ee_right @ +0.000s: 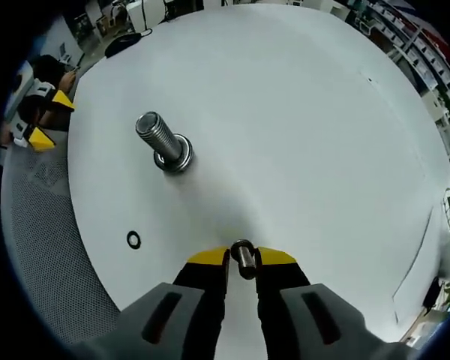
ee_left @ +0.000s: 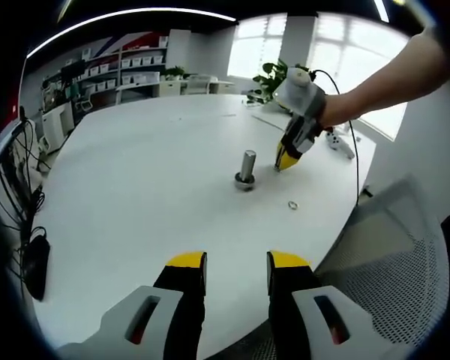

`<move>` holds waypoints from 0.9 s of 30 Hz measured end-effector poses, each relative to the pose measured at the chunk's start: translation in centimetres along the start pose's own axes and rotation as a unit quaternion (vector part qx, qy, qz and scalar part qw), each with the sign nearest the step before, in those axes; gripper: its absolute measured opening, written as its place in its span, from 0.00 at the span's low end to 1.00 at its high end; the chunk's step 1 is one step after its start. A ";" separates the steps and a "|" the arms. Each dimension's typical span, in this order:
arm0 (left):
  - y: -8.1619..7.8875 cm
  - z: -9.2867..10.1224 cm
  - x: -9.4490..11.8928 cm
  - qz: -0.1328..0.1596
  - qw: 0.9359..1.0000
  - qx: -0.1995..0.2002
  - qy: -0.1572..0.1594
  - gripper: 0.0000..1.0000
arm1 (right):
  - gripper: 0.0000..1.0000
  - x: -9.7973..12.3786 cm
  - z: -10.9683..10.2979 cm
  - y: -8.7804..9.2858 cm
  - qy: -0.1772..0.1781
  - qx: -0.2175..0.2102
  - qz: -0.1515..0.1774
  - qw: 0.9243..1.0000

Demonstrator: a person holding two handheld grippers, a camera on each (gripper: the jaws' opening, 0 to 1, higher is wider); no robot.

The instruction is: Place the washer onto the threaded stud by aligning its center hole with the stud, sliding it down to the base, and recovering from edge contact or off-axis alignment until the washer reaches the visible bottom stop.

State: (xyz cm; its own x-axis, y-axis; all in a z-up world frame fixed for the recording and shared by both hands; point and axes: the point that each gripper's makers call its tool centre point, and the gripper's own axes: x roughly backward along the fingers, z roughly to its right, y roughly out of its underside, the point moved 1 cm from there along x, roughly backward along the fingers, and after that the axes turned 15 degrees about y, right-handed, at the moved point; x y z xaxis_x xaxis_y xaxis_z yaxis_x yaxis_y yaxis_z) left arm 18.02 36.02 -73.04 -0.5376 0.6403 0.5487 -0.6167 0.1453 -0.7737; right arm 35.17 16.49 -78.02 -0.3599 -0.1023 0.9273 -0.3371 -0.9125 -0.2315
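Left gripper view: the left tongs (ee_left: 236, 262), yellow-tipped with grey bodies, are seen at the bottom edge, jaws parallel and set well apart with nothing between them, hovering over the near edge of the round white surface (ee_left: 135, 187). A grey mesh chair back (ee_left: 394, 247) lies just beside that edge on the right.

Near the middle of the surface, the upright silver threaded metal stud (ee_left: 247, 169) is noted, standing on its wider round base. A small thin metal ring (ee_left: 292, 205) lies flat on the surface near the stud, apart from it.

The right tongs (ee_left: 285, 160) are seen beyond the stud, tips angled steeply downward and close to the surface just beside the stud. They are carried by a person's bare forearm (ee_left: 390, 79) reaching in from the upper right, wrist bent down.

Right gripper view: the right tongs (ee_right: 241, 259) are narrowed onto a small silver metal washer (ee_right: 242, 257), gripped edge-on between the yellow tips; a short grey shape shows just below it between the jaws, and what it is cannot be told. The stud (ee_right: 163, 142) stands well apart from the held washer, up and to the left, tilted in this view. The small ring (ee_right: 133, 240) appears dark on the surface near its edge. The left tongs (ee_right: 45, 116) show at the far left.
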 end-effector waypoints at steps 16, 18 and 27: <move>0.1 0.0 -0.1 -0.002 1.000 0.000 0.002 0.30 | 0.20 0.8 0.6 1.5 0.008 -0.025 -0.002 1.000; 0.0 0.0 -0.1 -0.002 1.000 -0.001 0.002 0.30 | 0.21 0.8 0.4 1.9 0.009 -0.026 -0.003 1.000; 0.1 0.0 -0.1 -0.003 1.000 -0.002 0.002 0.30 | 0.22 1.2 -0.7 2.8 0.004 -0.028 -0.006 1.000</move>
State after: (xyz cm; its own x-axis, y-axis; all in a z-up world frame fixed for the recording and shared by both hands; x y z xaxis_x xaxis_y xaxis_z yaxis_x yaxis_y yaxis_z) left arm 17.98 35.97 -73.12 -0.5317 0.6426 0.5517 -0.6178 0.1513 -0.7716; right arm 33.19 14.13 -77.78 -0.3629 -0.0872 0.9277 -0.3897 -0.8902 -0.2361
